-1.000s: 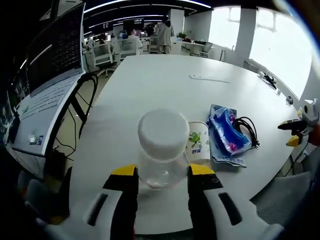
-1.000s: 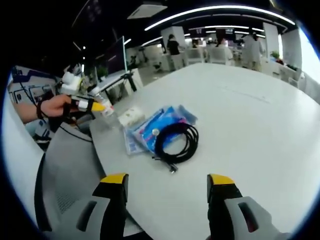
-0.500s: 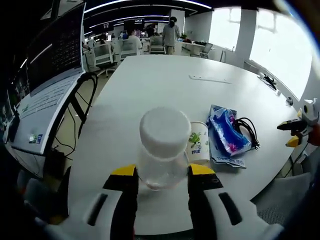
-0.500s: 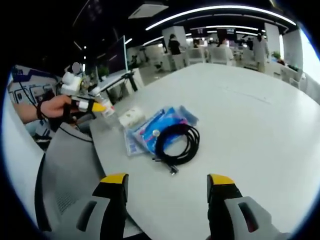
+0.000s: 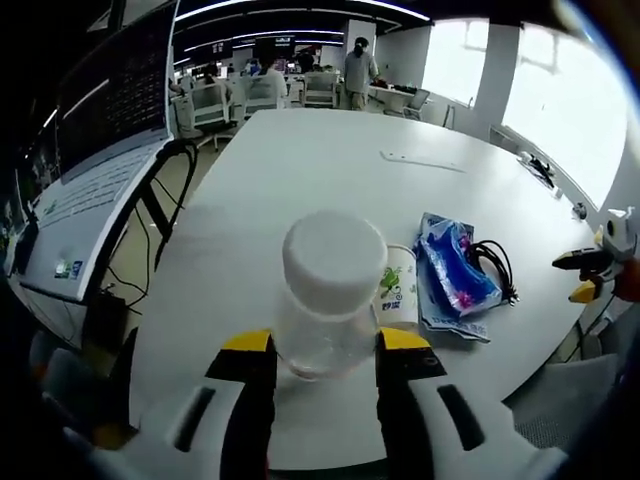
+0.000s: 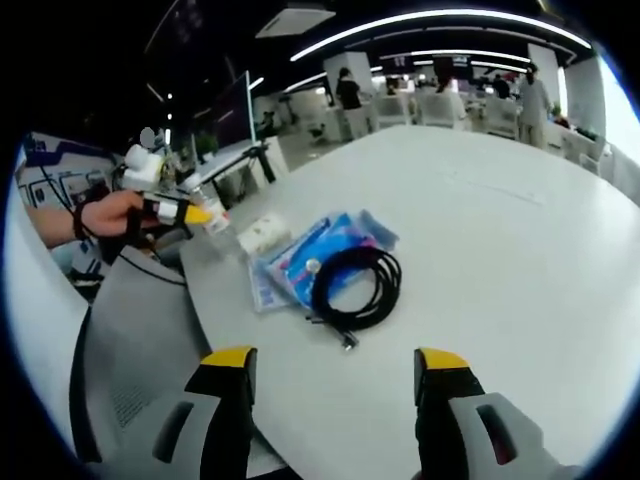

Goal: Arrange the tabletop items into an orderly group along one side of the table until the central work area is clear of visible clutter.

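Observation:
A clear jar with a white lid (image 5: 327, 296) stands between the yellow-tipped jaws of my left gripper (image 5: 325, 342), which is shut on it near the table's front edge. Just right of it a printed paper cup (image 5: 398, 285) lies on its side. Beyond the cup are a blue plastic packet (image 5: 450, 262) and a coiled black cable (image 5: 497, 262). My right gripper (image 6: 335, 362) hangs open over the white table (image 6: 520, 260), with the cable (image 6: 355, 290) ahead of it, partly on the packet (image 6: 300, 258). The cup (image 6: 262, 234) and the left gripper (image 6: 180, 211), held by a hand, sit further left. The right gripper (image 5: 590, 275) is at the far right edge.
A flat pale strip (image 5: 420, 158) lies far out on the table. Monitors and a desk (image 5: 100, 130) stand to the left beyond the table's edge. Office chairs and people are in the background. A grey chair seat (image 6: 140, 350) is below the table edge.
The left view has tilted slightly, so the jar sits a touch higher in it. The right gripper and the things on the table have stayed where they were.

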A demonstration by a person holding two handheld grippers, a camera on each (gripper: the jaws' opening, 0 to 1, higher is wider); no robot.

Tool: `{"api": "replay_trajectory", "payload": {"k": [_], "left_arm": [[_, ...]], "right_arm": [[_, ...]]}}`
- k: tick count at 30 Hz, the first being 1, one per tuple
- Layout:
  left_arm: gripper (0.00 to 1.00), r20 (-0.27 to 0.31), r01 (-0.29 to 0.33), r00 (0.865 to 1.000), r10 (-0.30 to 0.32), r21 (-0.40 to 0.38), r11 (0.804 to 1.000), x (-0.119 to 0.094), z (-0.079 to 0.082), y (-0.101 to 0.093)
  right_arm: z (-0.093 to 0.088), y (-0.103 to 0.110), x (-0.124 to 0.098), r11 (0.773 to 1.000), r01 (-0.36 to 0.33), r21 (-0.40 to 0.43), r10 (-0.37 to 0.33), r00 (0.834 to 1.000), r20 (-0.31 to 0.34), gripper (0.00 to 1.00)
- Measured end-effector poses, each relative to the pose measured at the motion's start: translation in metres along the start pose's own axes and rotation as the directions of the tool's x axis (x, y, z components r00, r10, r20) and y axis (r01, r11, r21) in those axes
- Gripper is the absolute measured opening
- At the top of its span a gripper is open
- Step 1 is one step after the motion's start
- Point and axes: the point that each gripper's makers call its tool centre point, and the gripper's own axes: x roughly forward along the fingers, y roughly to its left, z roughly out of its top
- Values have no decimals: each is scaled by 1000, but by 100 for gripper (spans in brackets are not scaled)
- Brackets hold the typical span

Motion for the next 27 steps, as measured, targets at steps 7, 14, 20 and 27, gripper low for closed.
{"api": "replay_trajectory", "payload": {"k": [7, 14, 20, 27], "left_arm": [[38, 9, 14, 1000, -14, -37, 999, 2, 0, 0], [38, 13, 19, 1000, -19, -43, 999, 7, 3, 2], [38, 17, 23, 1000, -23, -47, 999, 13, 10, 5], [39, 18, 36, 999, -34, -65, 997, 22, 17, 8]], "right_arm": [[4, 0, 2, 1000, -2, -6, 2, 1000, 4, 65], [3, -1, 2, 1000, -2, -11, 2, 1000, -3, 65], [6, -4, 1, 1000, 2, -11, -2, 1000, -5, 65], [12, -7, 2, 1000, 10, -15, -10, 1000, -4, 65]]}}
